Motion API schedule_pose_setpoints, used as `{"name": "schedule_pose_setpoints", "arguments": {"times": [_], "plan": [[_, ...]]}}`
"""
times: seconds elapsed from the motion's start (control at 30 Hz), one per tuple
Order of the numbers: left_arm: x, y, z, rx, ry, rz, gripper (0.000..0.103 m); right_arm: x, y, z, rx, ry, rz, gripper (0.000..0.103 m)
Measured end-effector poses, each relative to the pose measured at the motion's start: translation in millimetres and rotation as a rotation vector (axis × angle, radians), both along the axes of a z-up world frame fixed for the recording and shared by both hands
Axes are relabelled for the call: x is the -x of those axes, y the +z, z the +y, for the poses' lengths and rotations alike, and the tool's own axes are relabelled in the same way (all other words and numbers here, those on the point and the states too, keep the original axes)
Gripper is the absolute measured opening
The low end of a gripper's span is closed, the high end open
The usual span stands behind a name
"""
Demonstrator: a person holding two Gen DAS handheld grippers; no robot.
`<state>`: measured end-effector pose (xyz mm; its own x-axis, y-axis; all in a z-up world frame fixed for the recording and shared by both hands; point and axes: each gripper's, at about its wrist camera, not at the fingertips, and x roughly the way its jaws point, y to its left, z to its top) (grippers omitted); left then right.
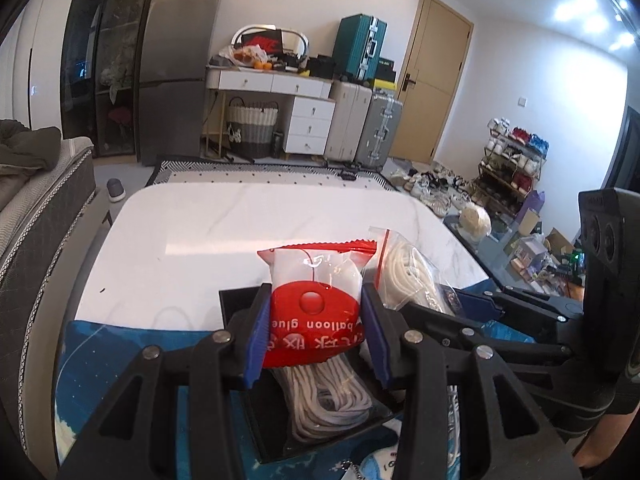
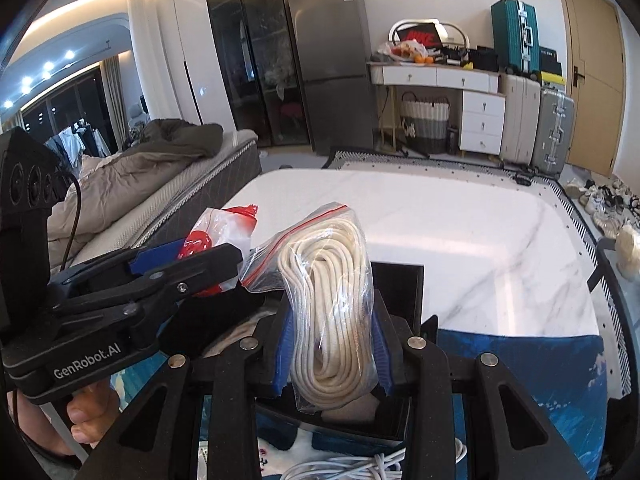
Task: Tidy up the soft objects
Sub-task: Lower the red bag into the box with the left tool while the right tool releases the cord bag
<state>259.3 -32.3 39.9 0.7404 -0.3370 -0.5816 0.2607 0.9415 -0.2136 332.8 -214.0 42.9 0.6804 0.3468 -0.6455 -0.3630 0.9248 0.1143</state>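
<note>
Grip: left gripper (image 1: pixel 316 316) jaws clamp red glue packet (image 1: pixel 314 300); right gripper (image 2: pixel 332 344) jaws clamp bagged white rope (image 2: pixel 328 304) | Place: both upright, long axis vertical, above black box (image 2: pixel 400 280) on bench (image 1: pixel 240 220) | Relation: box directly below, packet nearer its middle, rope coil (image 1: pixel 328 396) already inside

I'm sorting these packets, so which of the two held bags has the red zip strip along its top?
The clear bag of white rope in the right gripper. The left gripper holds a red and white balloon glue packet with crimped ends instead.
</note>
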Motion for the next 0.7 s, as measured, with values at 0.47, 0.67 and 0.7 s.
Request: {"name": "schedule_pose_setpoints", "arguments": {"times": [0.47, 0.67, 0.7], "plan": [[-17.0, -22.7, -11.8, -0.039, -0.015, 0.121, 0.043, -7.5, -35.3, 6.0, 0.078, 0.015, 0.109, 0.034], [-9.8, -20.1, -3.2, -0.014, 0.006, 0.101, 0.063, -3.1, -36.0, 6.6, 0.080, 0.018, 0.107, 0.042], [-7.1, -17.5, -1.9, -0.012, 0.007, 0.097, 0.063, -0.5, -35.0, 8.4, 0.070, 0.021, 0.107, 0.043]]}}
